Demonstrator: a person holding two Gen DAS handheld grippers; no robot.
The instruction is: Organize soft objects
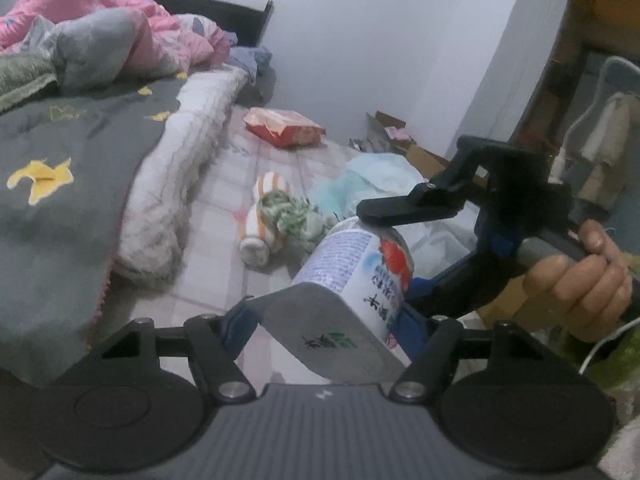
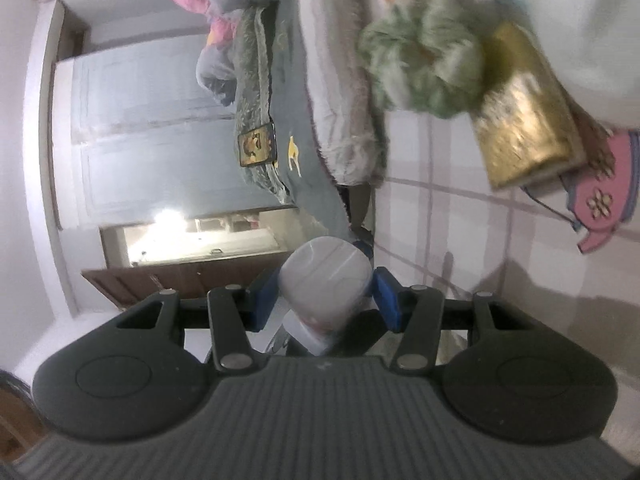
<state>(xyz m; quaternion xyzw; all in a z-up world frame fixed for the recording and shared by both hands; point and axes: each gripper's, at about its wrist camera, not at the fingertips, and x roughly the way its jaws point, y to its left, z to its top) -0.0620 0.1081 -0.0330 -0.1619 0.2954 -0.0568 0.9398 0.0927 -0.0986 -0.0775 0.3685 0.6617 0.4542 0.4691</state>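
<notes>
My left gripper (image 1: 320, 316) is shut on a white tissue pack (image 1: 352, 300) with blue print and a red picture, held tilted above the tiled floor. The right gripper (image 1: 404, 208) shows in the left wrist view, held by a hand (image 1: 580, 284), closed on the pack's far end. In the right wrist view my right gripper (image 2: 326, 288) is shut on the pack's white end (image 2: 324, 280). An orange-striped soft toy (image 1: 264, 216) and a green fluffy cloth (image 1: 292, 216) lie on the floor ahead. The green cloth also shows in the right wrist view (image 2: 424, 52).
A bed with a grey star blanket (image 1: 68, 184) and pink bedding (image 1: 100, 12) stands at left. A red snack bag (image 1: 284, 126), a pale blue plastic bag (image 1: 376, 180) and cardboard boxes (image 1: 392, 128) lie on the floor. A gold box (image 2: 524, 120) and a pink slipper (image 2: 604, 196) lie nearby.
</notes>
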